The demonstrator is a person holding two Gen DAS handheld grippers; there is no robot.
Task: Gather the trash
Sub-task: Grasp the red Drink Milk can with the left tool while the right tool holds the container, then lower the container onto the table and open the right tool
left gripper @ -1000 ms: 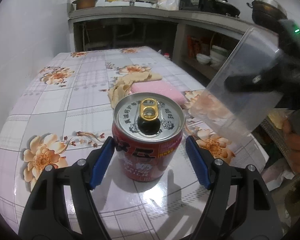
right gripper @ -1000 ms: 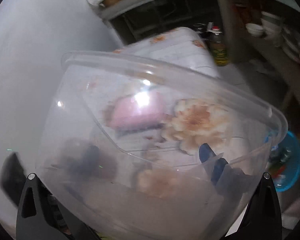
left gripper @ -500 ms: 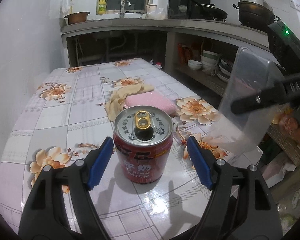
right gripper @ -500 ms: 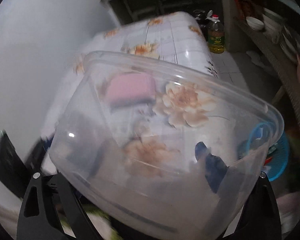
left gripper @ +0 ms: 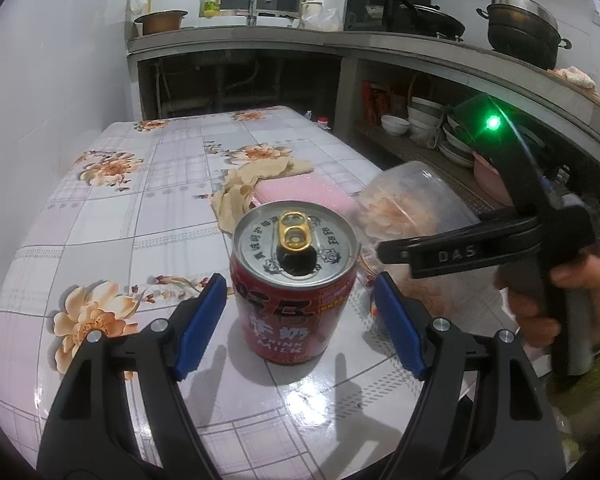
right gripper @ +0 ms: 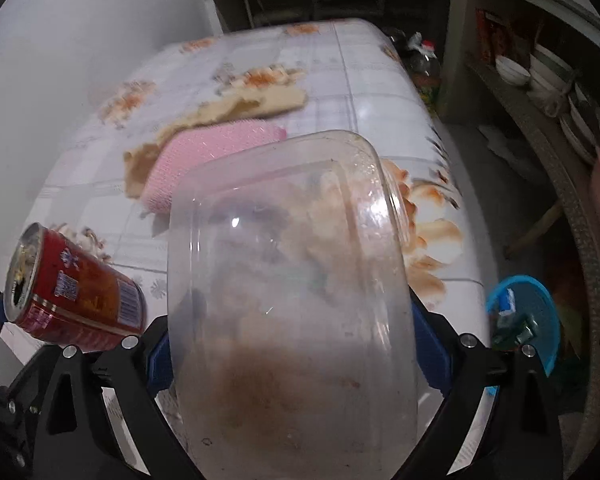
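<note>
The red drink can stands upright near the front edge of your counter, between the spread blue pads of your left gripper, which flank it with a gap on each side. Your right gripper pinches a smeared clear plastic container by its side walls, holding it tilted above the counter's right edge, just right of the can. Behind the can, toward the middle of the counter, a pink sponge lies against a crumpled beige cloth.
</note>
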